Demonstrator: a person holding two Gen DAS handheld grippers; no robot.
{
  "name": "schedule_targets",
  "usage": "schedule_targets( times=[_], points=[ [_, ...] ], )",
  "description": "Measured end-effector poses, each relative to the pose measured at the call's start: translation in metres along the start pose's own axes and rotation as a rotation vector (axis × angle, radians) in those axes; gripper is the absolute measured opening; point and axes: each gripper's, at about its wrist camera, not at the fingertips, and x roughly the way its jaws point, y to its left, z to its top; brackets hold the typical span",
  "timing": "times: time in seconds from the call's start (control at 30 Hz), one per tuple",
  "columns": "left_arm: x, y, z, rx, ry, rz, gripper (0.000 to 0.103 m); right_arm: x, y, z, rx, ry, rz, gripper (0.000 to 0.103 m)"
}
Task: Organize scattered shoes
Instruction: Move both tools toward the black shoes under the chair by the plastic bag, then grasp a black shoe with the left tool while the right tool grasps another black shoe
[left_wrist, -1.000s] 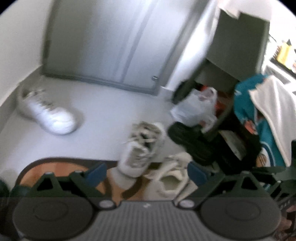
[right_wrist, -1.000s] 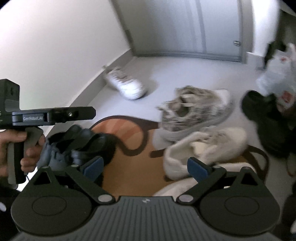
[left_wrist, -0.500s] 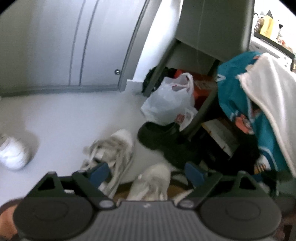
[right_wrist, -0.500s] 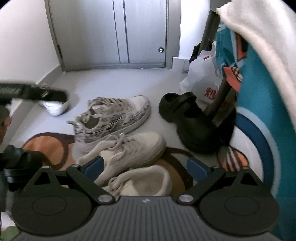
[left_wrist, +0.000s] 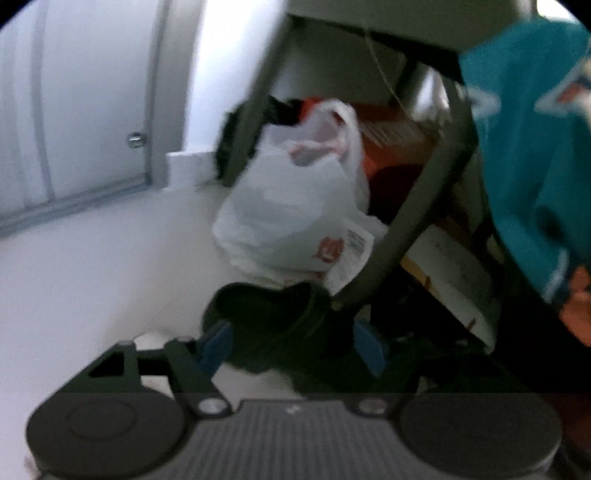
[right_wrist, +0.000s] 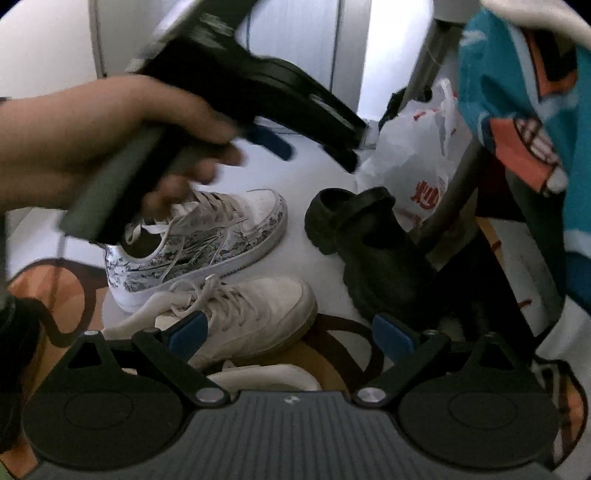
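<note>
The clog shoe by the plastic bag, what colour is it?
Black. The clog shows best in the right wrist view.

Left view motion-blurred and soft; right sharper, daylit, fisheye-bent at edges.

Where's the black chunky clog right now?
Right wrist view, centre-right: the black chunky clog lies on the grey floor, between the patterned sneaker and the white plastic bag.
</note>
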Motion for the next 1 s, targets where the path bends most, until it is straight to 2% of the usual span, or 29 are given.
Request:
schedule_targets(
  times=[0.23, 0.3, 0.43, 0.5, 0.53, 0.57, 0.6, 0.63, 0.77, 0.9, 1.0],
  points=[
    [0.066, -0.033, 0.013, 0.194, 0.136, -0.014, 0.070, 0.004, -0.004, 0.001, 0.037, 0.027, 0.042, 0.099],
    [0.087, -0.035, 0.010, 0.227, 0.195, 0.005, 0.069, 0.006, -0.007, 0.001, 0.077, 0.048, 0.057, 0.099],
    [0.105, -0.039, 0.006, 0.257, 0.222, 0.037, 0.066, 0.007, -0.008, -0.002, 0.117, 0.077, 0.069, 0.099],
    [0.112, -0.043, 0.003, 0.267, 0.219, 0.079, 0.064, 0.005, -0.007, -0.001, 0.119, 0.076, 0.069, 0.099],
    [0.114, -0.045, 0.001, 0.273, 0.217, 0.104, 0.060, 0.005, -0.007, 0.000, 0.120, 0.073, 0.071, 0.099],
    [0.114, -0.046, 0.001, 0.279, 0.215, 0.123, 0.053, 0.003, -0.007, 0.001, 0.120, 0.069, 0.071, 0.099],
    [0.114, -0.045, 0.001, 0.282, 0.211, 0.127, 0.052, 0.002, -0.007, 0.001, 0.119, 0.065, 0.065, 0.099],
    [0.114, -0.044, 0.001, 0.277, 0.210, 0.119, 0.041, 0.000, -0.007, 0.002, 0.121, 0.061, 0.059, 0.099],
    [0.106, -0.044, 0.000, 0.266, 0.211, 0.085, 0.028, -0.001, -0.009, 0.004, 0.153, 0.062, 0.068, 0.099],
    [0.079, -0.042, -0.001, 0.244, 0.163, 0.020, 0.027, -0.003, 0.000, 0.004, 0.115, 0.040, 0.047, 0.099],
    [0.051, -0.042, 0.000, 0.267, 0.119, -0.029, 0.025, -0.005, 0.006, 0.004, 0.098, 0.017, 0.046, 0.099]
  ],
)
